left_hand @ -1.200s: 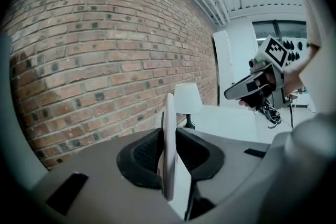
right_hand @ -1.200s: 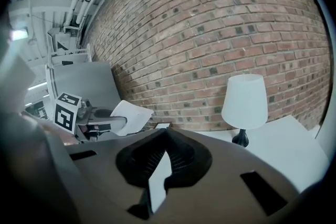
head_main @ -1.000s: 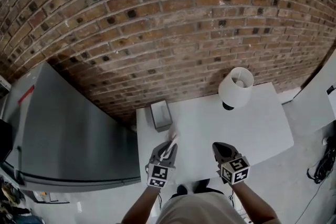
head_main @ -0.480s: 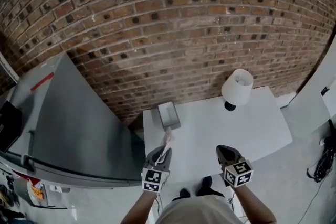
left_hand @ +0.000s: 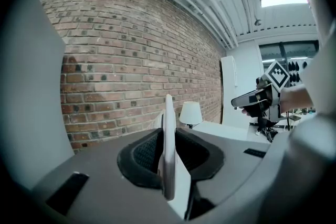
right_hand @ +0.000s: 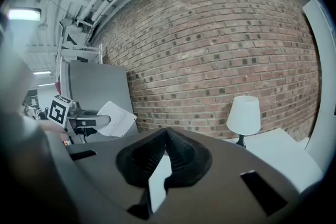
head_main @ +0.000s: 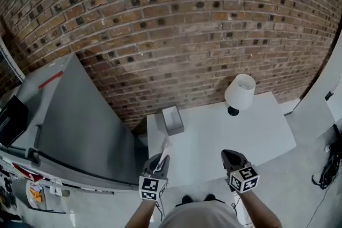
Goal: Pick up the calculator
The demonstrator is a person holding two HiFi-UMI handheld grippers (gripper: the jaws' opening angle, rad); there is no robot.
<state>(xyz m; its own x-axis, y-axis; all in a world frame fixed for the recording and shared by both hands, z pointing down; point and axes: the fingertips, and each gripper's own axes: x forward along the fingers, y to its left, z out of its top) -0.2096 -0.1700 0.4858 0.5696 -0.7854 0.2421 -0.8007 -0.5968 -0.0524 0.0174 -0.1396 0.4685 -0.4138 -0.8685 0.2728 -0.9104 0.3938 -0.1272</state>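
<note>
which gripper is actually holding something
The left gripper: its jaws clamp the flat white calculator edge-on. The right gripper has its jaws shut with nothing between them.

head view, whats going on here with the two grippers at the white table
A person stands at a white table with a gripper in each hand. The left gripper is shut on the calculator, a thin white slab, held in the air. The right gripper is shut and empty. A lamp and a grey box sit on the table.

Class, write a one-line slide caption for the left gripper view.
Left gripper clamps the calculator edge-on, brick wall behind.
</note>
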